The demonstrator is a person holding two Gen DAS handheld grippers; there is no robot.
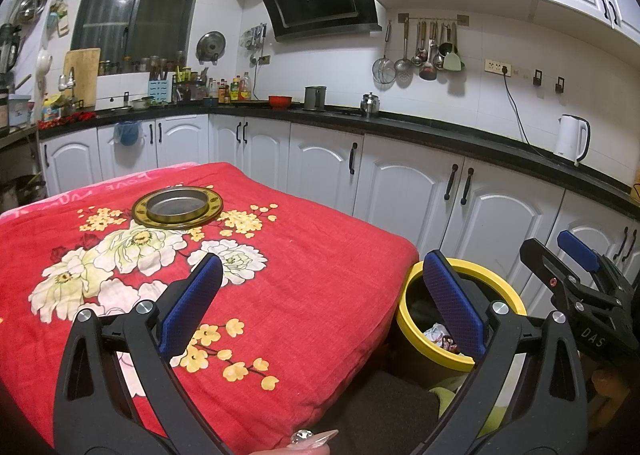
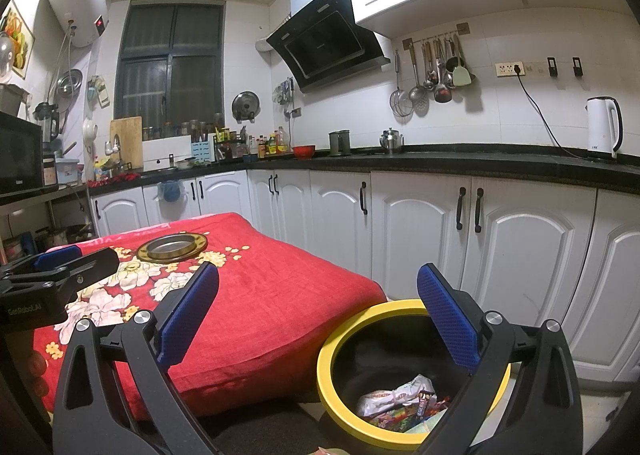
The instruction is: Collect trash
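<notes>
Kitchen, white cabinets behind. Left gripper (image 1: pixel 322 301): fingers (image 1: pixel 192 305) spread wide, empty, over red floral surface (image 1: pixel 320 255). Right gripper (image 2: pixel 318 313): fingers (image 2: pixel 448 319) wide, empty. Yellow-rimmed bin (image 2: pixel 326 359) sat below right fingers, wrappers (image 2: pixel 400 401) inside. Metal dish (image 1: pixel 177 206) lay well beyond left fingers. No loose trash visible; judged advice: scan surface before closing.

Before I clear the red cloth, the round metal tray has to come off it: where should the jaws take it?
Grip the tray by its wide gold rim at the near edge, coming in low from the front. It lies flat on the red cloth, so only that raised, overhanging rim gives the jaws something thin to close on.
</notes>
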